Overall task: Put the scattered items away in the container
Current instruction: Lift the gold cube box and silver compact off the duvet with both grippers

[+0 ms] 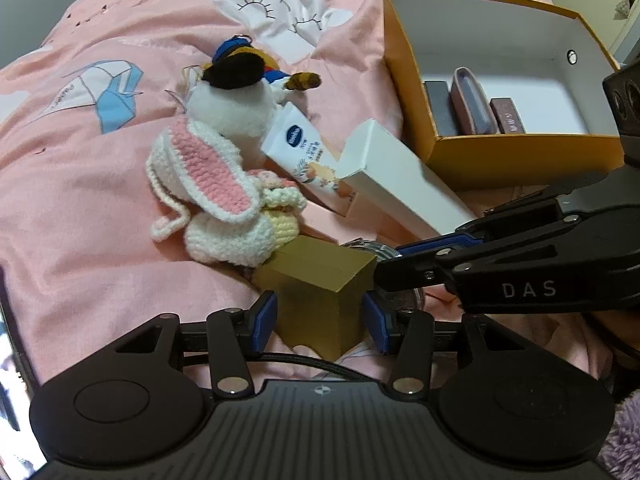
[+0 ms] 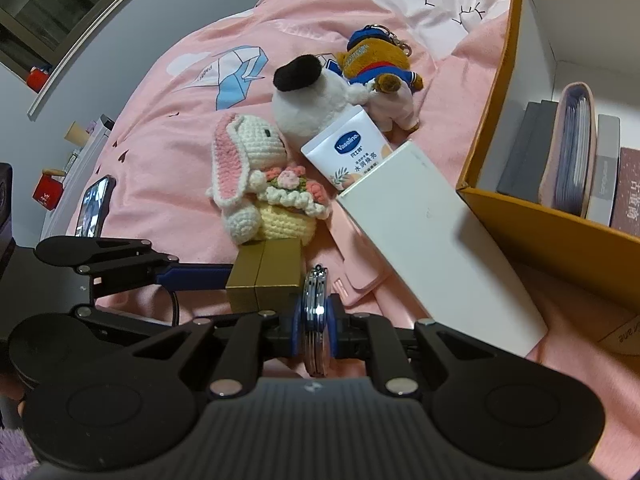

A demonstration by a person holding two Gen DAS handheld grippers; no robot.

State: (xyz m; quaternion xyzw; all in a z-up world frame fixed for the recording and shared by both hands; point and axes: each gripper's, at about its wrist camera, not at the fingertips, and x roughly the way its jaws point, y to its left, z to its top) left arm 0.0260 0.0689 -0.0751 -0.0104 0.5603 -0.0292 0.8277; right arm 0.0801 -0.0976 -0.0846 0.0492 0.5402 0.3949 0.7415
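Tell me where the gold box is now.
In the left wrist view the gold box sits low in the centre on the pink bedcover, between the left gripper's open fingers, just below the crochet rabbit.

Pink bedspread (image 2: 168, 128), printed with white clouds and a blue origami figure, covers the whole work surface. Off the bedspread's left edge: a phone (image 2: 95, 206) with lit screen, a white shelf (image 2: 86, 148) carrying a red mug (image 2: 47, 192), and a dark window (image 2: 60, 4) above

Pink bedspread (image 1: 100, 208) – gold box (image 1: 320, 300), crochet bunny (image 1: 212, 184), orange container (image 1: 512, 152); phone (image 2: 94, 206) perhaps.
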